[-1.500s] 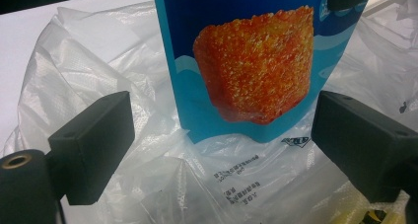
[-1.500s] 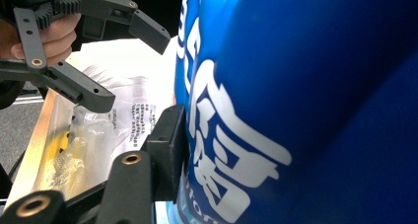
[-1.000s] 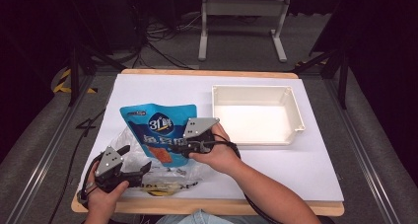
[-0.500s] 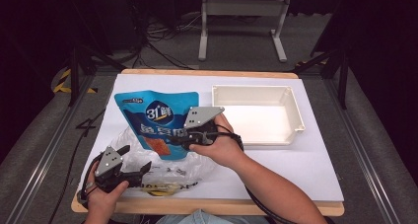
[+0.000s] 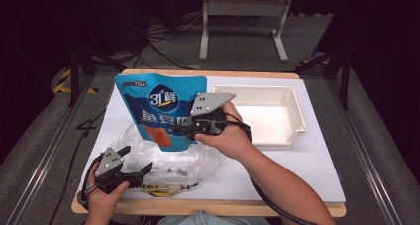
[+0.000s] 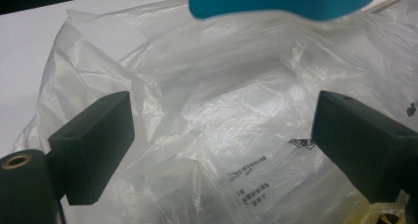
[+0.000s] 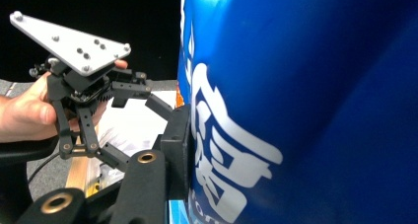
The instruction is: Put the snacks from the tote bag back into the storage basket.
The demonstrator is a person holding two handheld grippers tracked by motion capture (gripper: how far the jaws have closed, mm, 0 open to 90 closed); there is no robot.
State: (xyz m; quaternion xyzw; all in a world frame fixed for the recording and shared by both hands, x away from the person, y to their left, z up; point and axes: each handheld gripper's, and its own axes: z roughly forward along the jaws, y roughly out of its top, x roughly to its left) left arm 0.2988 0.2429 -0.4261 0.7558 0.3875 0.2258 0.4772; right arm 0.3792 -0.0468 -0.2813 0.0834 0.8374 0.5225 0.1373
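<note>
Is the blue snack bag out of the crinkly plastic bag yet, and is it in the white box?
Looks mostly out: the blue snack pouch is lifted above the clear plastic bag, clamped by the right gripper. The left gripper, jaws open, rests at the plastic bag. Probably left to do: the white tray has nothing in it, if that's where the pouch goes.

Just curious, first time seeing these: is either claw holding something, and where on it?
The right claw pinches the blue pouch near its lower edge. The left claw is open, holding nothing.
</note>
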